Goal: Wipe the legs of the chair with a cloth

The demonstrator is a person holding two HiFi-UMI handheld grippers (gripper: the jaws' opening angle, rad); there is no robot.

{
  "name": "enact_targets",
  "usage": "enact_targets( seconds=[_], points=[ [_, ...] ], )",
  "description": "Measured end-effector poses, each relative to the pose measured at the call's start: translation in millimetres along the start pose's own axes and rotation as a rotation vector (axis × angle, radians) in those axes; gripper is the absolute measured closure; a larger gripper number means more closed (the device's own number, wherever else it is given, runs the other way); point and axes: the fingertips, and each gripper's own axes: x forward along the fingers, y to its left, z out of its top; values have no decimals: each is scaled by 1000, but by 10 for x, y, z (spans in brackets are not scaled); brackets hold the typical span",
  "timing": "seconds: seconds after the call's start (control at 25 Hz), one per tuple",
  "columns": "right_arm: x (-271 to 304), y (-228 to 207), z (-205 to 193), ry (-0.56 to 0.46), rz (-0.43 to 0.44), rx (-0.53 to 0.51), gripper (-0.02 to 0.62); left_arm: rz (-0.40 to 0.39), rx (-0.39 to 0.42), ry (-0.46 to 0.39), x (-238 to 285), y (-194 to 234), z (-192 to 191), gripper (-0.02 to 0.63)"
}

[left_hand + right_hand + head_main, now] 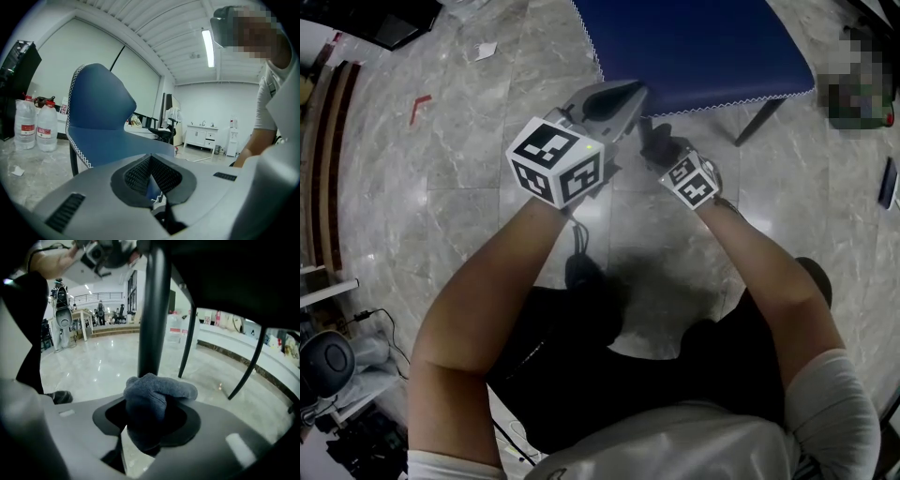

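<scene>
Grey cloth [161, 389] gripped by right tongs [149, 404] against upright chair leg [152, 310]; left tongs [151, 172] closed.

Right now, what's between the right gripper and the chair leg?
The grey cloth, held by the right gripper, sits before the chair leg; right gripper view shows it.

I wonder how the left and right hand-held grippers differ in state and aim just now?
The left hand-held gripper has its jaws together on nothing, whereas the right hand-held gripper is shut on a grey cloth. The left faces the blue chair seat; the right faces a dark chair leg just beyond its cloth. Both have grey bodies.
</scene>
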Motion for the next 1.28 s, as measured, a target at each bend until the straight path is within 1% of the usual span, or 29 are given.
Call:
enact_targets(
  seconds=[0.16, 0.24, 0.32, 0.4, 0.48, 0.6, 0.68, 0.76, 0.88, 1.0, 1.08, 1.16, 1.28],
  points=[
    [-693, -70, 956, -222, -49, -34, 434, 21, -10, -2, -9, 22, 8, 600],
    [-914, -117, 1258, -306, -59, -40, 434, 38, -25, -19, -8, 49, 30, 600],
    [-959, -120, 1300, -358, -53, -23, 434, 52, -51, -33, -14, 61, 23, 600],
    [-866, -117, 1141, -380, -34, 17, 434, 49, -48, -30, 1, 45, 2, 600],
    [-653, -117, 844, -335, -15, 42, 434, 40, -23, -19, 34, 28, -5, 600],
    [-206, -49, 259, -178, 21, 69, 434, 40, -15, -6, 41, 27, -11, 600],
    [31, -19, -64, -95, 34, 76, 431, 42, -20, 3, 56, 20, -15, 600],
    [202, -27, -276, -33, 35, 72, 425, 37, -14, 8, 78, 13, -11, 600],
    [394, 14, -464, 51, 48, 75, 414, 26, 2, 18, 44, 13, -34, 600],
    [417, 64, -508, 82, 69, 94, 414, 27, -7, 19, 22, 10, -51, 600],
    [326, 44, -394, 61, 68, 85, 419, 28, -5, 18, 31, 13, -39, 600],
    [144, 7, -132, 0, 60, 52, 420, 28, -7, 18, 32, 22, -26, 600],
    [-262, -21, 423, -135, 39, -22, 421, 31, -8, 21, 8, 26, -28, 600]
  ],
)
